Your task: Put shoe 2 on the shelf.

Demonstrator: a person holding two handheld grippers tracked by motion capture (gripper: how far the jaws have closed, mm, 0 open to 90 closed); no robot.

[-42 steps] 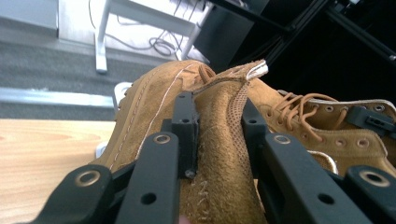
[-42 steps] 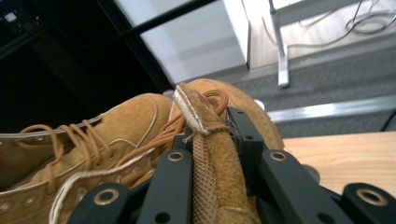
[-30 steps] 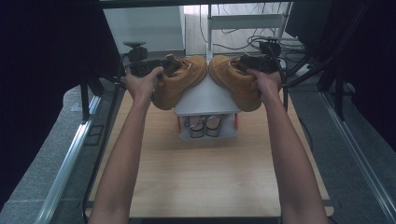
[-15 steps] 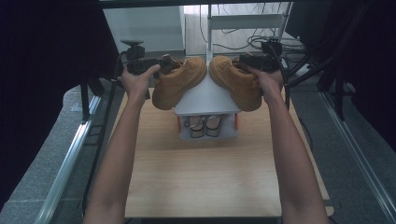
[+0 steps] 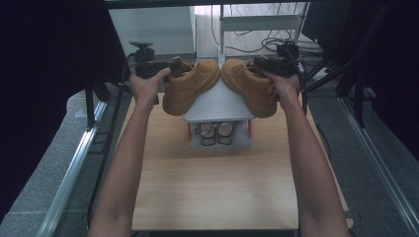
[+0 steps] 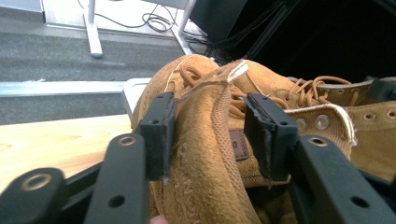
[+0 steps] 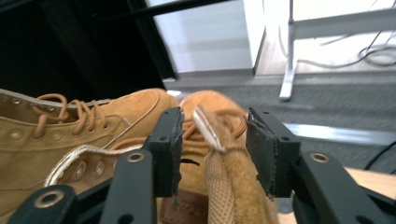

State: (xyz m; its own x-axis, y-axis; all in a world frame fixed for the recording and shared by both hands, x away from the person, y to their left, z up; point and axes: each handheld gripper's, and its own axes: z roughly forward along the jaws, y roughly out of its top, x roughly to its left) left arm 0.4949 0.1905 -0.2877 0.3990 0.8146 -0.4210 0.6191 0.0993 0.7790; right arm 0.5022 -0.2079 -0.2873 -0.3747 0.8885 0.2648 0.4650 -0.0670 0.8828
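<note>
I have a tan suede boot at each gripper, both lying on the sloped white top of the small shoe rack (image 5: 217, 101) at the far end of the wooden table (image 5: 217, 187). The rack's lower shelf holds one pair of strappy sandals (image 5: 216, 133), side by side.

My left gripper (image 6: 212, 128) straddles the heel collar of the left boot (image 5: 190, 86). Its jaws have just been opening; the left pad (image 6: 159, 135) sits against the suede, the right pad stands slightly clear, so the heel is between them but not clamped.

My right gripper (image 7: 212, 149) straddles the heel pull-tab of the right boot (image 5: 249, 84). Its jaws too have just been opening, with a gap on both sides of the heel.

The boots' toes nearly meet at the rack's far edge.
</note>
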